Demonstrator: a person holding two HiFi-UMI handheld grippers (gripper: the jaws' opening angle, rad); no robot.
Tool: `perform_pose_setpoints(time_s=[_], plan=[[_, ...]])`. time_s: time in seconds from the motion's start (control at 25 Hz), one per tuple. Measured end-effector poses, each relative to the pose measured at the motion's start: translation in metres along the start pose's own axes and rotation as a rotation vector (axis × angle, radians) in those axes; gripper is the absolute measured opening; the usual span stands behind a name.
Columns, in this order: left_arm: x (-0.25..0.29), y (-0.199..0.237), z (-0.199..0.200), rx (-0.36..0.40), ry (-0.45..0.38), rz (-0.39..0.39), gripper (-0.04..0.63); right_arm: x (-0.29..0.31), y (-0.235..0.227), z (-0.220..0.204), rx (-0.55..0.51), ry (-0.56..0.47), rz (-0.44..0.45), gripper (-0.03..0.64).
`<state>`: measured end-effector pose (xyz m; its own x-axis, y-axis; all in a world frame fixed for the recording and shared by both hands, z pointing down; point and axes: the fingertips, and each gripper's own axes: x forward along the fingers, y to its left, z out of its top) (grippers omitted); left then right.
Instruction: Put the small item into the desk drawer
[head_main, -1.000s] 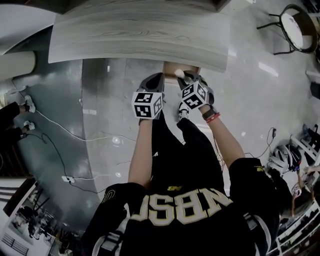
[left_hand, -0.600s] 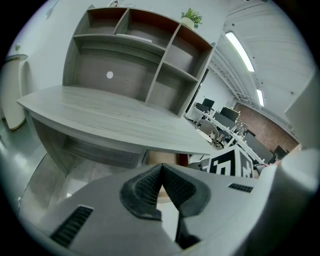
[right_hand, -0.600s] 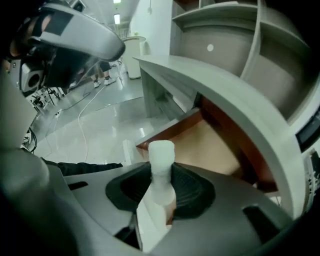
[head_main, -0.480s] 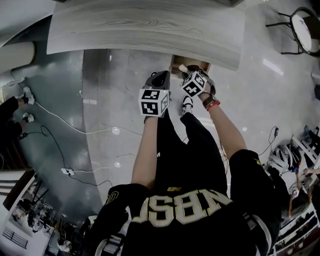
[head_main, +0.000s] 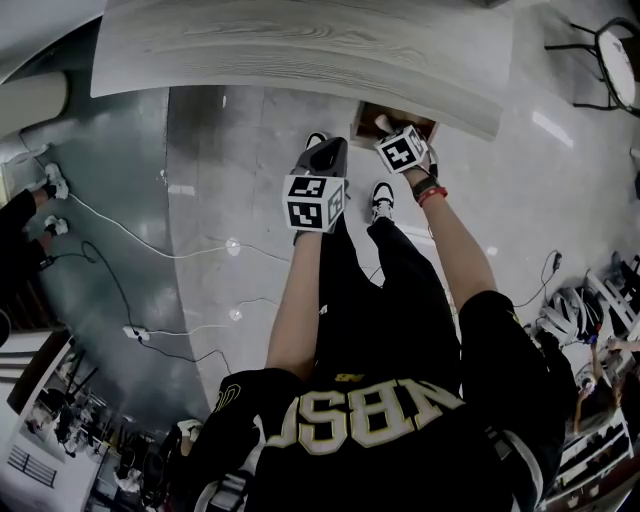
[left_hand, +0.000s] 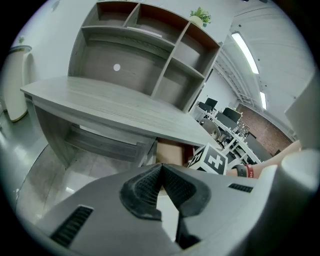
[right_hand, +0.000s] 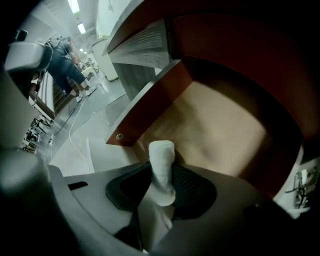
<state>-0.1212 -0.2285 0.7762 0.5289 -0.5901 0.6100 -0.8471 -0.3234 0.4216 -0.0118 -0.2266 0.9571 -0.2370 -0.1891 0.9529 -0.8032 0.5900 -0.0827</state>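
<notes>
Two grippers: the right gripper carries the load; the left gripper is idle.
Right jaws: pinched on the small item, a white, roll-like piece that sticks out past the pads.
Left jaws: closed tip to tip with nothing between them, held beside the right gripper and short of the desk's edge.
Item's place: in the right grip, over the mouth of the open drawer, apparently not yet resting on its floor.
Drawer: pulled out from under the desk; its pale wooden floor looks bare, with reddish-brown walls round it.
Step in hand: lowering the item into the drawer, by my reading.
Doing it well: bring the item low over the middle of the bare floor, away from the side walls and front edge, before letting go. A roll-shaped thing may roll or bounce if dropped from high. Part the jaws gently, then lift straight up so the pads do not drag it back out.
Risk: the desk top overhangs the drawer's back, so reaching too deep could knock the gripper body against it.
Left gripper's part: probably only to stay out of the right one's way.
</notes>
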Motion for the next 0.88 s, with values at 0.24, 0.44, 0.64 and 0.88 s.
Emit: perform_pose_setpoints(time_s=[0.24,0.44,0.64,0.88], plan=[[-0.006,0.004,-0.005,-0.014,0.006,0.000,0.014,0.000,0.006,0.005,0.029,0.008,0.006,0.132],[-0.007,-0.001,-0.001,-0.018,-0.009,0.003,0.014,-0.017,0.008,0.007,0.036,-0.021,0.007,0.149],[-0.015,-0.004,0.010,-0.009,-0.024,0.016,0.014,-0.049,0.008,0.006,0.068,-0.064,0.002,0.144],[-0.027,-0.025,0.029,0.023,-0.046,0.002,0.014,-0.106,0.004,0.007,0.122,-0.136,-0.016,0.141]])
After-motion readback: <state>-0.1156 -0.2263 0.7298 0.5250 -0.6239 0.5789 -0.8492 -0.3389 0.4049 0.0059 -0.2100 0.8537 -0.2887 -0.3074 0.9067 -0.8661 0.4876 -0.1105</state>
